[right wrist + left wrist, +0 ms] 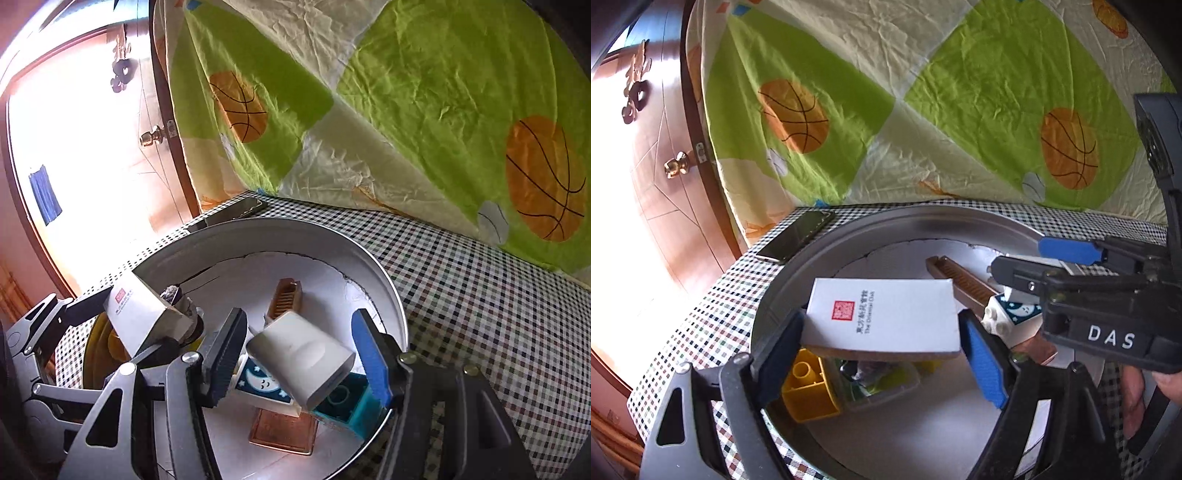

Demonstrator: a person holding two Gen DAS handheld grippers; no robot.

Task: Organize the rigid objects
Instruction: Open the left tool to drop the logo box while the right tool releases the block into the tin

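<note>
Both claws (882, 339) (295, 354) over tray (258, 236), loaded.

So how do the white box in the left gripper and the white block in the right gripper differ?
The white box is flat, sharp-cornered and printed with a red seal and text; the white block is chunkier, round-edged and plain. The box nearly fills the left gripper; the block sits tilted between the right gripper fingers. Both are white and over the round metal tray.

left gripper (882, 328) clamps white box (882, 314) above metal tray (849, 236)
</note>
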